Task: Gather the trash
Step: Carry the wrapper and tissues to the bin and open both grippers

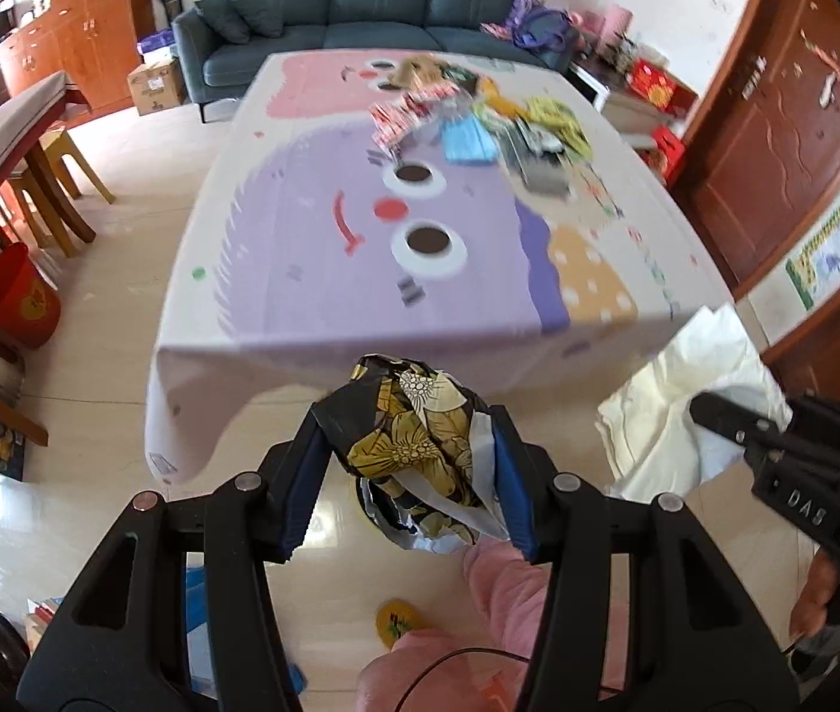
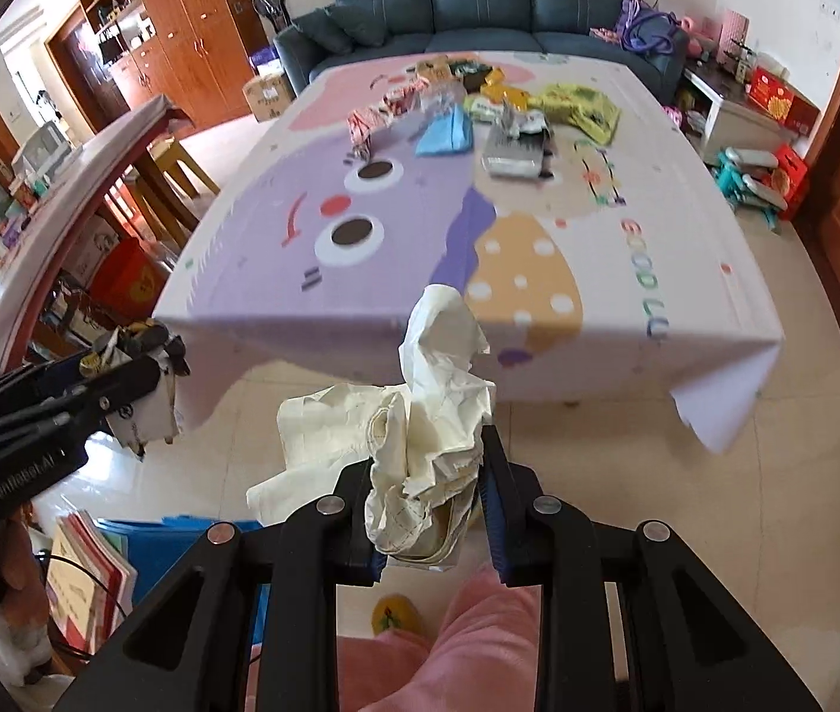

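Both grippers are loaded and held off the near edge of the table (image 1: 230, 273), above the tiled floor: the left gripper (image 1: 408, 451) has its jaws clamped on a crumpled black-and-gold floral wrapper (image 1: 414, 439), while the right gripper (image 2: 428, 510) pinches a wad of cream-white paper (image 2: 420, 415) between its blue-padded jaws. By the look of it, the task is only partly done. 2 pieces are in hand but not yet dropped anywhere, and a pile of litter (image 2: 479, 113) remains at the far end of the cartoon-print tablecloth, in front of the dark sofa (image 1: 372, 0): red-and-white wrappers, a blue pack, yellow-green bags and a grey packet among them. The right wrist view shows a blue container (image 2: 182, 546) low at the left beside a stack of booklets, possibly the bin, though its form cannot be made out; the left wrist view catches only a sliver of blue there, yet alone shows a red bucket (image 1: 22, 296) by the wooden bench. Each camera also sees the other gripper from the side, confirming its load.
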`<state>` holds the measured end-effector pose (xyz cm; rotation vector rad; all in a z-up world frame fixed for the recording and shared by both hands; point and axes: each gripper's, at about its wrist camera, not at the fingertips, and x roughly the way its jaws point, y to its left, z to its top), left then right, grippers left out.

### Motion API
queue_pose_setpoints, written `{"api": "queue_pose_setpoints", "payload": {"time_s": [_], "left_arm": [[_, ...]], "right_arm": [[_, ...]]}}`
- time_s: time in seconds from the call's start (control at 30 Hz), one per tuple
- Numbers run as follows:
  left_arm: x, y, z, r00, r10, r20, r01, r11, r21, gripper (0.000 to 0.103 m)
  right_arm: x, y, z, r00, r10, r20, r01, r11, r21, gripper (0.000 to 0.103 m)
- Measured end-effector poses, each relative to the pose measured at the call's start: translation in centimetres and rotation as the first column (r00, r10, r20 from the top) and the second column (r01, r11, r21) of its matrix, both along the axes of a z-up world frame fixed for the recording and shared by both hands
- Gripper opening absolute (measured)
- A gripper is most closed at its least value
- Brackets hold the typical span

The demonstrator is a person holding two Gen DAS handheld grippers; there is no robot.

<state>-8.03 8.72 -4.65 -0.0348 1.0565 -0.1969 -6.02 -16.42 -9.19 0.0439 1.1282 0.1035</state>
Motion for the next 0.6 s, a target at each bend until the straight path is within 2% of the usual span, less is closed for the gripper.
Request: {"api": "queue_pose_setpoints", "payload": {"time_s": [0.17,0.3,0.5,0.6], "left_arm": [[-1.0,-1.9,-1.2,1.000,-0.011,-0.021,0.011,1.000,0.006,0.048],[-1.2,-3.2,-2.5,0.999,-0.006,-0.042,0.006,1.000,0.021,0.048],[-0.8,-4.8,-6.3,0.996,0.028,-0.086,-0.023,0.998,0.051,0.049],[-0.4,-5.2,-9.7,0.990,0.061,-0.130,-0.055,0.997,0.048,0.049]], "right_arm": [[-1.4,-0.3,-1.5,0.999,0.016,-0.050,-0.016,1.000,-0.001,0.025],[-0.8,-0.5,-3.5,0.995,0.045,-0.085,-0.043,0.999,0.020,0.025],[0.0,-0.2,-8.7,0.983,0.124,-0.135,-0.120,0.992,0.037,0.025],[0.9,-0.2,-12.5,0.975,0.143,-0.172,-0.137,0.990,0.044,0.025]]}}
